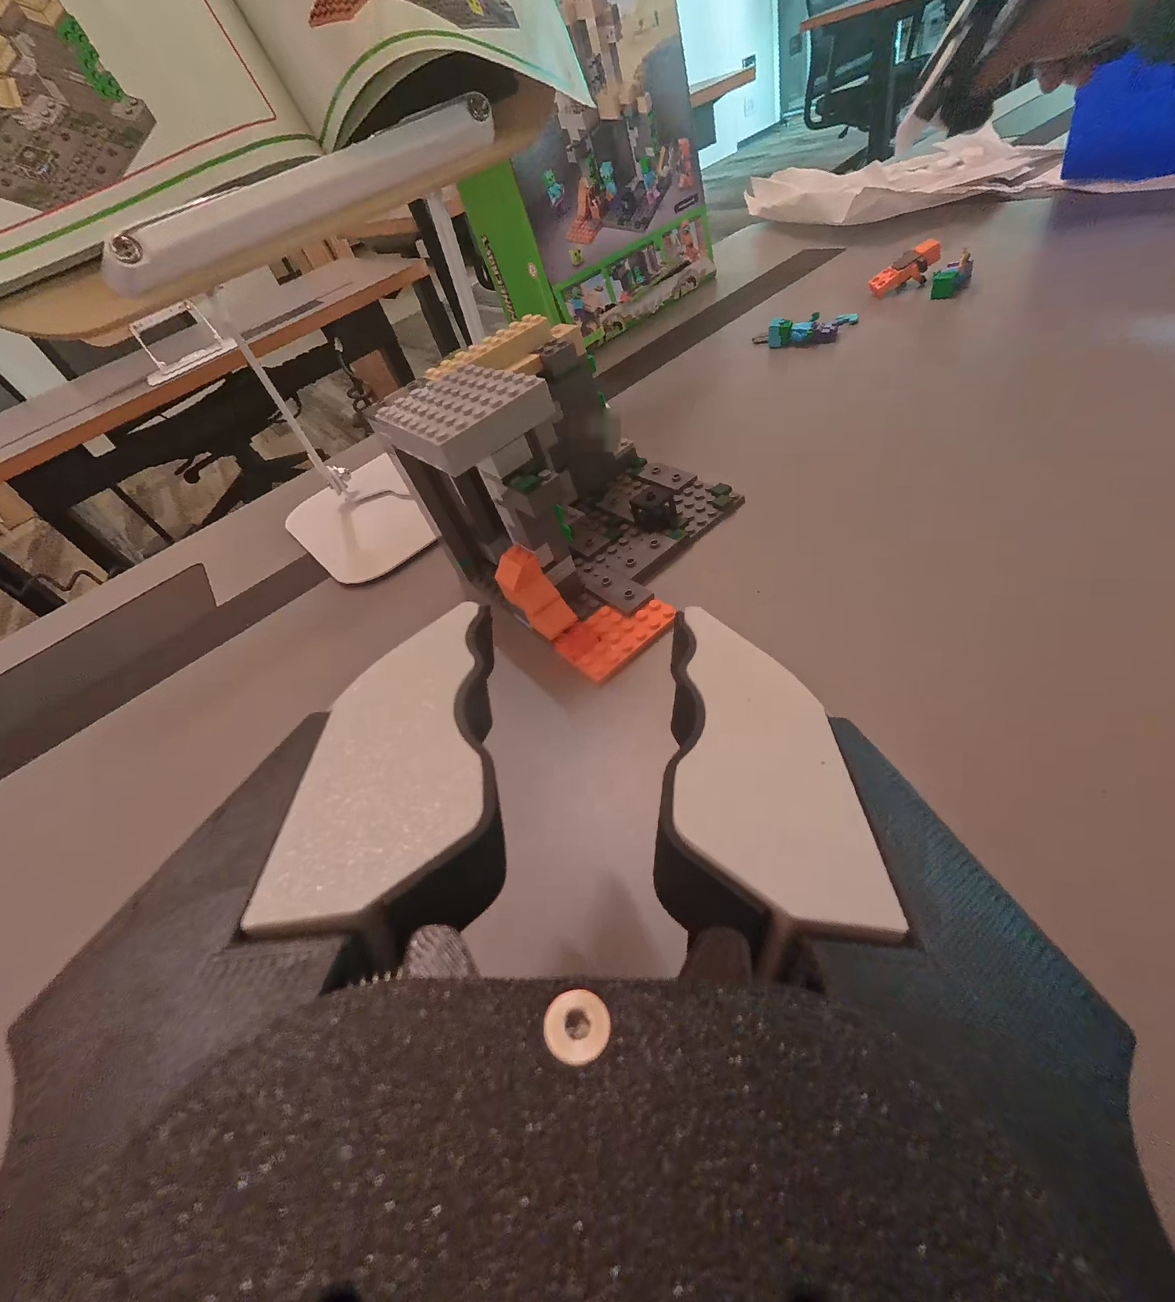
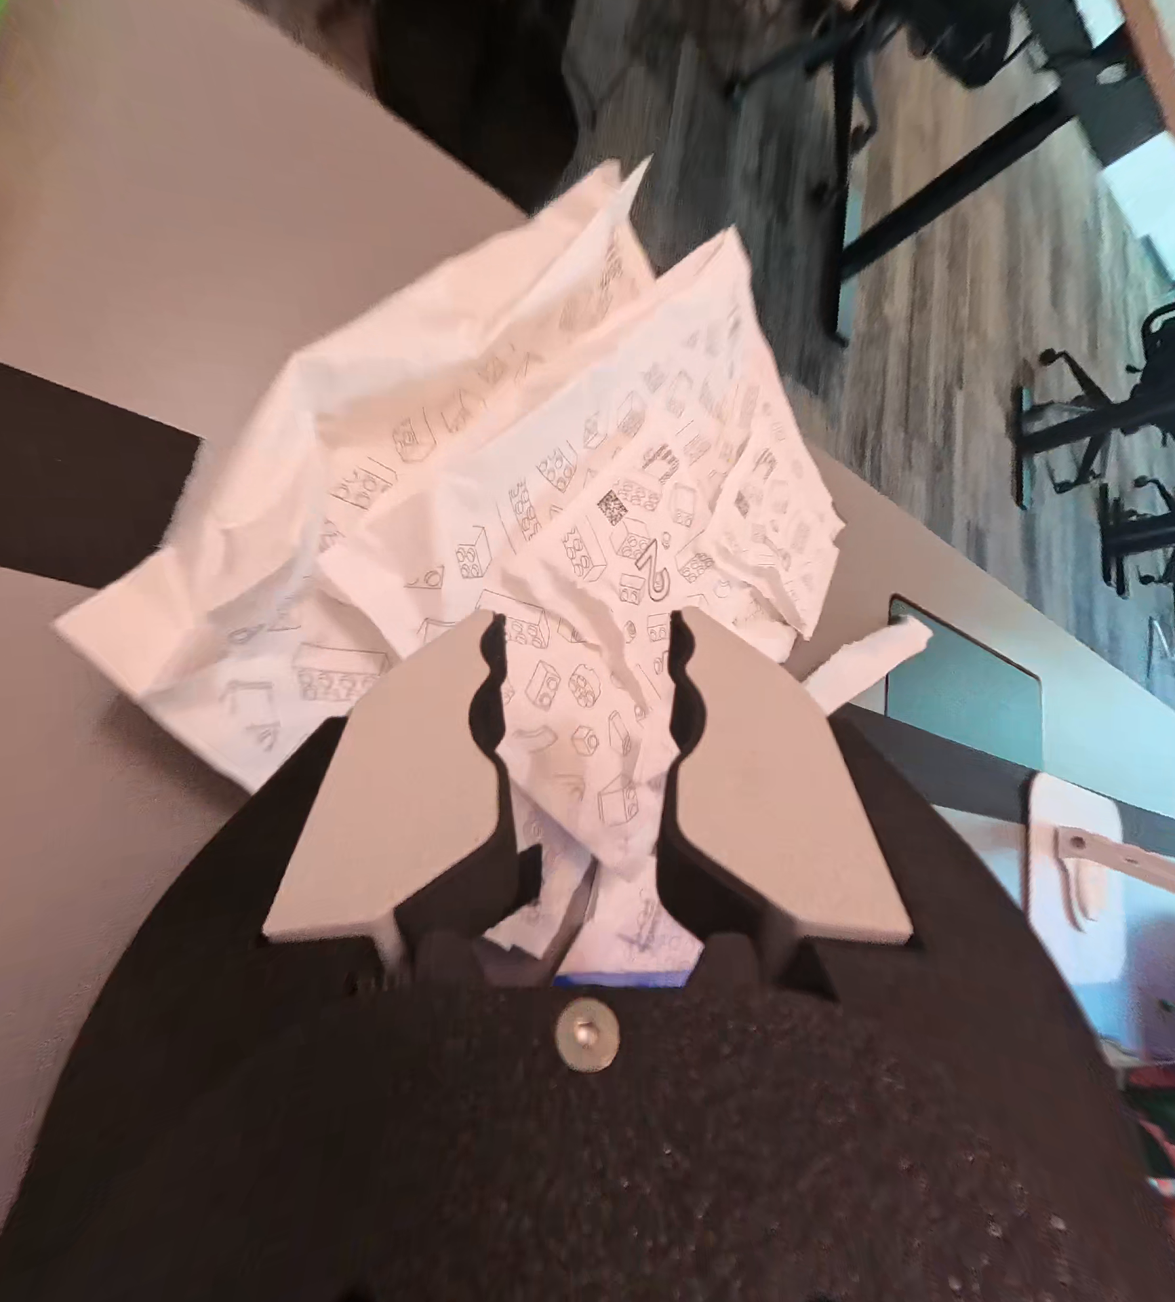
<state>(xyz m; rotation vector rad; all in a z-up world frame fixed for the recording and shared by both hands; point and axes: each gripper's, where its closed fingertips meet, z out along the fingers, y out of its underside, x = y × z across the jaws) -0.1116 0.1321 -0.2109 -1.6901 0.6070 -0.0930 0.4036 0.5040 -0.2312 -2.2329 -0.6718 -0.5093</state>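
Note:
A grey and dark brick model (image 1: pixel 535 479) with an orange plate (image 1: pixel 612 634) at its near end stands on the grey table (image 1: pixel 958 669). My left gripper (image 1: pixel 579 616) is open low over the table. Its fingertips flank the model's near end, and the right fingertip (image 1: pixel 681 634) is at the orange plate's corner. My right gripper (image 2: pixel 584 620) is shut on a bunch of crumpled white paper bags (image 2: pixel 570 493) printed with brick outlines. The paper fills the gap between the fingers and fans out beyond them. The paper also shows at the far right of the left wrist view (image 1: pixel 887 183).
An open instruction booklet (image 1: pixel 112 127) rests on a white stand with a flat base (image 1: pixel 359 528) left of the model. A printed box (image 1: pixel 612 211) stands behind the model. Small loose brick figures (image 1: pixel 806 330) (image 1: pixel 915 271) lie to the right. Office chairs (image 2: pixel 1134 394) stand beyond the table edge. My hands' fingertips stand some 65 cm from each other.

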